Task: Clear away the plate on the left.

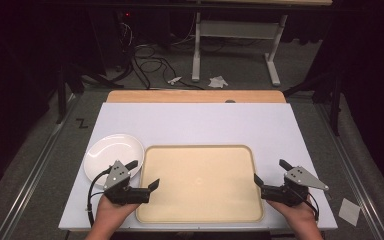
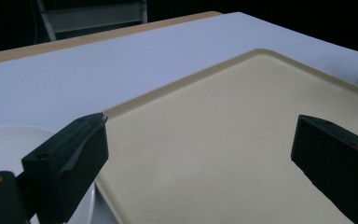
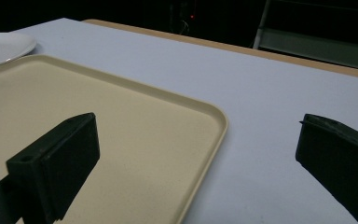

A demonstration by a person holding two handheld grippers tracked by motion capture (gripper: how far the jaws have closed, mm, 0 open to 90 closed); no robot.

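A beige tray (image 1: 200, 182) with nothing on it lies at the front middle of the white table top (image 1: 195, 122). A white plate (image 1: 111, 152), also bare, rests just left of the tray. My left gripper (image 1: 144, 173) hovers open over the tray's left rim, beside the plate. My right gripper (image 1: 269, 171) is held open at the tray's right rim. In the left gripper view, the wide-apart jaws of the left gripper (image 2: 200, 140) frame the tray (image 2: 242, 130), with the plate (image 2: 4, 144) at lower left. In the right gripper view, the right gripper (image 3: 198, 149) straddles the tray's corner (image 3: 216, 116); the plate (image 3: 2, 44) lies far off.
A wooden strip (image 1: 195, 96) borders the table's far edge. On the floor beyond are cables (image 1: 150, 62), crumpled paper (image 1: 218, 81) and a white desk frame (image 1: 235, 35). A paper square (image 1: 349, 210) lies on the floor at the right.
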